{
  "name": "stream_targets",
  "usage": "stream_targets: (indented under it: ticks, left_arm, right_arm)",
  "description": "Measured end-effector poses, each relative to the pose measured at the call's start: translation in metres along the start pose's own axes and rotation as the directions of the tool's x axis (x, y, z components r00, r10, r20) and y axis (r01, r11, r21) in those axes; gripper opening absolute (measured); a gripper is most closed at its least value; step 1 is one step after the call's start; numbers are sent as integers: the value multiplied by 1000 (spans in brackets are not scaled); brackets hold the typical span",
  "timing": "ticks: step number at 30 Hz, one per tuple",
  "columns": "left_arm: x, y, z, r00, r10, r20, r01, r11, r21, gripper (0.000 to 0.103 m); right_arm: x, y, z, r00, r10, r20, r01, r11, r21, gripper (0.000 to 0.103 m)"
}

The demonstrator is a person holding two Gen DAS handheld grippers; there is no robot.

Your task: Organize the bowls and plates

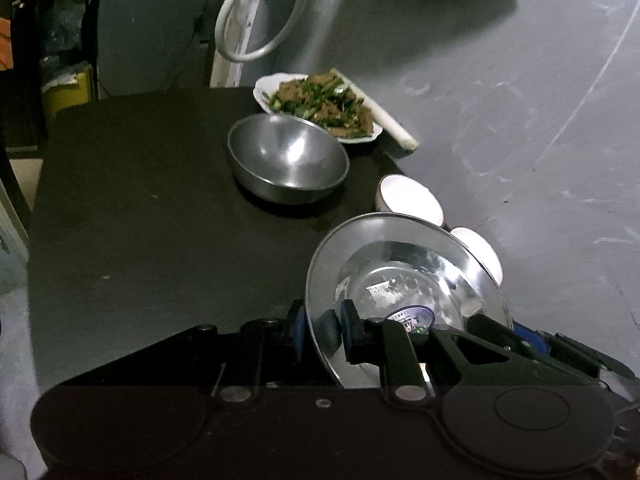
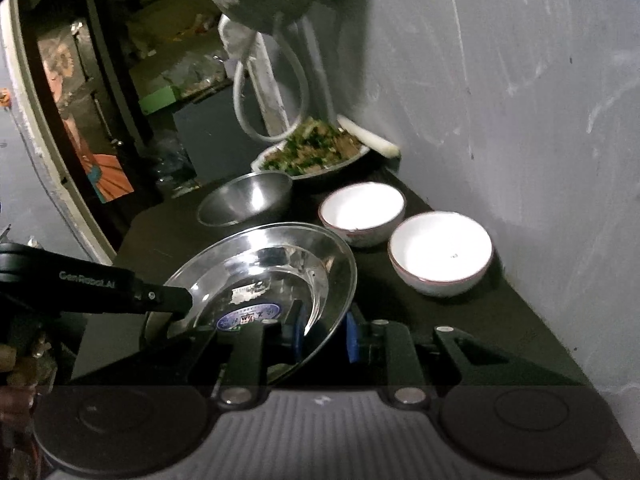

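A shiny steel plate [image 1: 404,276] with a round sticker is held tilted above the dark table [image 1: 140,220]. My left gripper [image 1: 322,330] is shut on its left rim. My right gripper [image 2: 322,330] is shut on its right rim; the plate [image 2: 276,264] fills the near middle of the right wrist view, with the left gripper's arm [image 2: 100,286] coming in from the left. A steel bowl [image 1: 288,158] stands empty behind the plate. Two white bowls [image 2: 362,210] [image 2: 440,252] stand empty by the wall.
A white plate of cooked greens and meat [image 1: 320,106] sits at the table's far end, with a white stick-like vegetable [image 1: 384,116] beside it. A grey wall [image 1: 520,120] runs along the table's right edge. A hose loop [image 1: 260,12] hangs beyond.
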State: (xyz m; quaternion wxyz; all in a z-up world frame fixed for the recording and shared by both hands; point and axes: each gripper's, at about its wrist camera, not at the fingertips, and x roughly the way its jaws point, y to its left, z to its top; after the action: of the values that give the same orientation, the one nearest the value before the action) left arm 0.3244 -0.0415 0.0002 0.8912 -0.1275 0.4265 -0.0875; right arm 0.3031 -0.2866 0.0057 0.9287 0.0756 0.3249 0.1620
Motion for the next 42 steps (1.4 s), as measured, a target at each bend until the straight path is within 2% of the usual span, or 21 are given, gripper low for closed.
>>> stream_targets:
  ticks: [6, 15, 24, 34, 42]
  left_arm:
    - [-36, 4, -9, 999, 9, 34, -10, 1000, 9, 19]
    - [-71, 18, -39, 995, 73, 62, -70, 996, -53, 20]
    - [-76, 30, -74, 990, 131, 45, -123, 981, -149, 20]
    - [-75, 31, -101, 985, 173, -9, -172, 974, -148, 20]
    - [-73, 28, -109, 979, 202, -32, -204, 970, -131, 21]
  right_arm:
    - [-20, 18, 4, 999, 30, 19, -30, 999, -37, 24]
    - [-36, 48, 0, 995, 99, -1, -98, 986, -138, 25]
    - [-40, 65, -17, 988, 139, -65, -149, 966, -212, 25]
    - [-36, 70, -53, 971, 150, -188, -198, 942, -272, 33]
    - [-40, 74, -65, 967, 136, -216, -199, 932, -304, 33]
